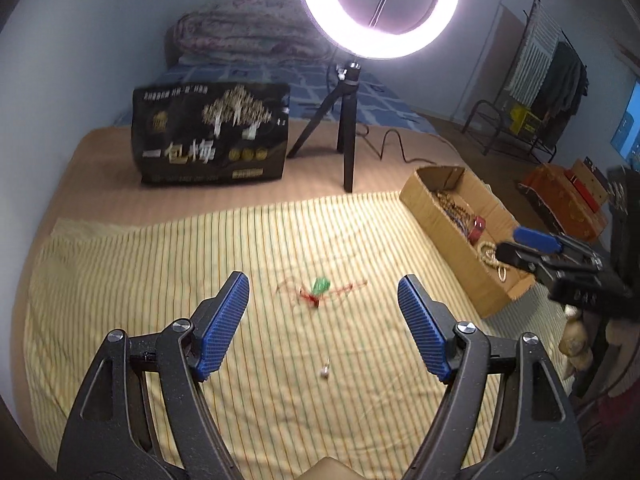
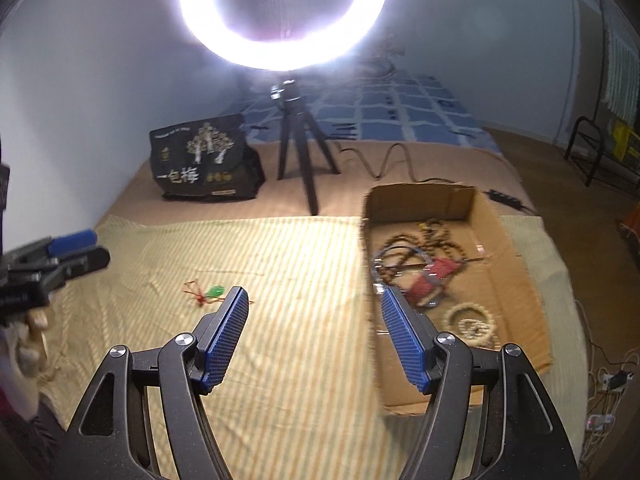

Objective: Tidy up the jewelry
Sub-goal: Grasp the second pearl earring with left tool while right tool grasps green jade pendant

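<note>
A red-cord necklace with a green pendant (image 1: pixel 320 286) lies on the striped yellow cloth (image 1: pixel 160 280); it also shows in the right wrist view (image 2: pixel 212 293). A small silver earring (image 1: pixel 324 372) lies nearer. My left gripper (image 1: pixel 322 292) is open and empty, above the cloth just short of the necklace. A cardboard box (image 2: pixel 516 280) holds bead strings, a red bangle (image 2: pixel 424 284) and a pale bead bracelet (image 2: pixel 472 324). My right gripper (image 2: pixel 314 308) is open and empty, over the box's left wall; the left wrist view shows it over the box (image 1: pixel 520 248).
A ring light on a black tripod (image 1: pixel 348 120) stands behind the cloth, its cable trailing right. A black printed bag (image 1: pixel 212 132) stands at the back left. A folded quilt (image 1: pixel 240 28) lies at the bed's far end. A clothes rack (image 1: pixel 552 80) stands by the right wall.
</note>
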A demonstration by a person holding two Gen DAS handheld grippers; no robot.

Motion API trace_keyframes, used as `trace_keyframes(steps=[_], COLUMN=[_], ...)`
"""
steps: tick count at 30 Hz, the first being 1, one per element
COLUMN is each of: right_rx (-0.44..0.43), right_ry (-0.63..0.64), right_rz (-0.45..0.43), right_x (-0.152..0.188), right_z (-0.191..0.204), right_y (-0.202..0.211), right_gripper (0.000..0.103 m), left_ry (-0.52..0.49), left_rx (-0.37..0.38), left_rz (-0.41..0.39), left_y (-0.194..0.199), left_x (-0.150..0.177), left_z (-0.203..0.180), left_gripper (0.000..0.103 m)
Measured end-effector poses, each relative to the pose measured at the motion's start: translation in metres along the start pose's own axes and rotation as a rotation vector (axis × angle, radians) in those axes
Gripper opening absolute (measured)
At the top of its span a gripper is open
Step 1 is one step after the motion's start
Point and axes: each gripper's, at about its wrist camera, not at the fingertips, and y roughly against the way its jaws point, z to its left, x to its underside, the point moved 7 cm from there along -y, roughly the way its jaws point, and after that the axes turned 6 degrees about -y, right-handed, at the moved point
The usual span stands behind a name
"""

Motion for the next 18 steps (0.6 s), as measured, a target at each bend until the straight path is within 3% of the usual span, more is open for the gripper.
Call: trace_keyframes(steps=[12,18], right_rx=[-0.109,-0.151], right_ry=[-0.02,-0.035], right_rz=[0.108,0.169], right_x=[0.006,0.012], right_z=[0.048,0.066], right_y=[-0.052,-0.084], right_gripper=[0.069,0.068], left_ry=[0.033,0.021], left_rx=[0.083,0.115], left_rz=[0.096,0.124], left_y=[-0.021,-0.036], left_x=[0.063,0.077], left_z=[-0.004,-0.012], left_gripper=[0.055,0.049])
